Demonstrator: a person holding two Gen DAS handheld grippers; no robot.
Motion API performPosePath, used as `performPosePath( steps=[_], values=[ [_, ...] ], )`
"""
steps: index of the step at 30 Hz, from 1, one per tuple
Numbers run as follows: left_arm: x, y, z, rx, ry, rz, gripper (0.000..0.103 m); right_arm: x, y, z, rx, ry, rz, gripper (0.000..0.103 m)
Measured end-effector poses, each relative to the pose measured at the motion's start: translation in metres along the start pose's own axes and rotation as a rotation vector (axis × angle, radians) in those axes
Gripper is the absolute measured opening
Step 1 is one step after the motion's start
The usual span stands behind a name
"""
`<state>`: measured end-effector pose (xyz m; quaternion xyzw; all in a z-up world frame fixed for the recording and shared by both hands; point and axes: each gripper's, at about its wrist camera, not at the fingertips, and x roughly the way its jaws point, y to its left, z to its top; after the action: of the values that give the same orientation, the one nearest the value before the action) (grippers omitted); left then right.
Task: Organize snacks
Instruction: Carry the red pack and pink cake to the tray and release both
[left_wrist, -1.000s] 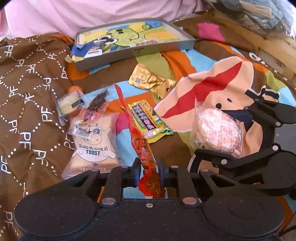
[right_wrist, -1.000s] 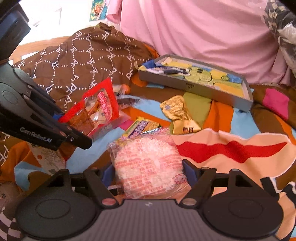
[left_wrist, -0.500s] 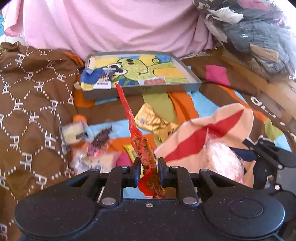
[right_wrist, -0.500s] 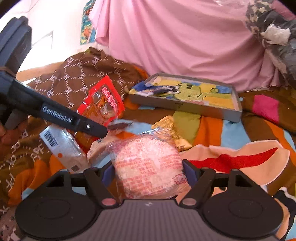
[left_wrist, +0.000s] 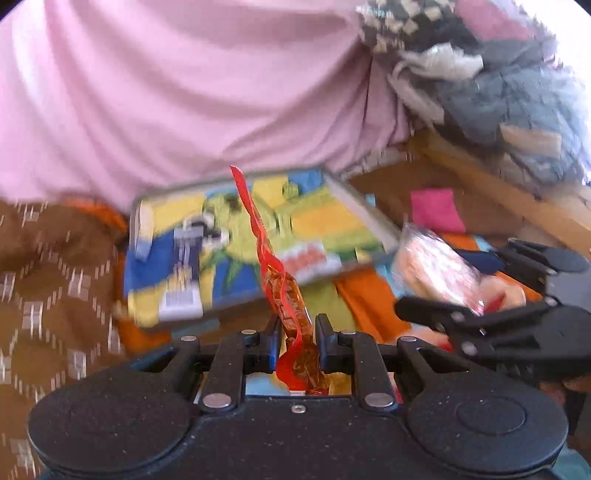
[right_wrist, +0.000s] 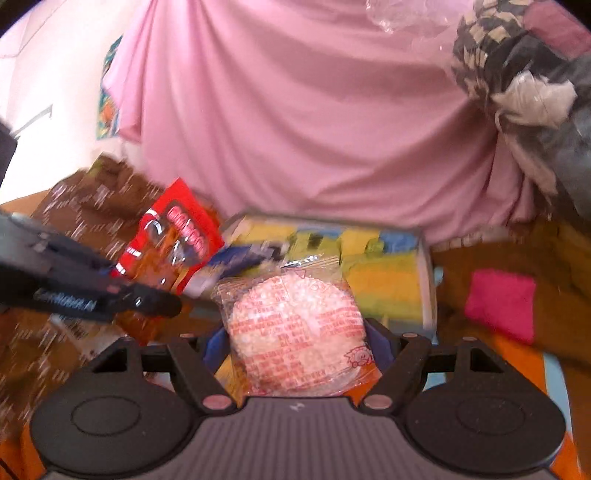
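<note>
Left gripper (left_wrist: 297, 341) is clamped on a red snack packet (left_wrist: 280, 291) standing edge-on, long axis pointing up toward the cartoon-printed tray (left_wrist: 354, 201), while the right gripper (right_wrist: 297, 341) pinches a round pink-and-white rice cake (right_wrist: 295, 325) in clear wrap.

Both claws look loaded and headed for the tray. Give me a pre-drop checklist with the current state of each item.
1. Left claw shut on the red snack packet: ok.
2. Right claw shut on the round rice cake pack: ok.
3. Tray in view ahead of both claws: ok.
4. Free space in the tray beside the blue packet: ok.
5. Claws directly above the tray: cannot tell.
6. The two claws clear of each other: ok, left one sits apart at the side in the right wrist view.
</note>
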<state>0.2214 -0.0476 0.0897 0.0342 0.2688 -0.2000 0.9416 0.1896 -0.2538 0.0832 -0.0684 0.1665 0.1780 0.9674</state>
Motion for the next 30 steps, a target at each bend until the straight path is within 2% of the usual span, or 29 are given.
performPosePath(
  steps=[3,7,12,18,24,27,28,29,30],
  values=[
    [0.023,0.013,0.018,-0.001,-0.022,-0.002,0.021,0.037,-0.007,0.015,-0.008,-0.030,-0.009,0.079],
    [0.063,0.033,0.040,-0.096,-0.054,-0.019,0.021,0.087,-0.019,0.025,0.018,-0.050,-0.034,0.079],
    [0.108,0.054,0.050,-0.168,-0.086,-0.033,0.021,0.133,-0.035,0.021,0.070,-0.008,-0.081,0.079],
    [0.147,0.085,0.046,-0.300,-0.094,-0.033,0.023,0.164,-0.044,0.011,0.082,0.045,-0.115,0.079],
    [0.161,0.096,0.039,-0.308,-0.084,0.000,0.023,0.173,-0.037,0.004,0.051,0.075,-0.121,0.079],
    [0.163,0.096,0.039,-0.285,-0.073,0.035,0.024,0.172,-0.036,0.005,0.051,0.080,-0.121,0.087],
    [0.164,0.093,0.039,-0.265,-0.068,0.060,0.026,0.172,-0.037,0.006,0.053,0.080,-0.120,0.089],
    [0.163,0.091,0.039,-0.246,-0.065,0.080,0.036,0.170,-0.036,0.005,0.051,0.079,-0.121,0.092],
    [0.162,0.088,0.039,-0.228,-0.063,0.097,0.053,0.169,-0.035,0.005,0.046,0.078,-0.125,0.093]
  ],
)
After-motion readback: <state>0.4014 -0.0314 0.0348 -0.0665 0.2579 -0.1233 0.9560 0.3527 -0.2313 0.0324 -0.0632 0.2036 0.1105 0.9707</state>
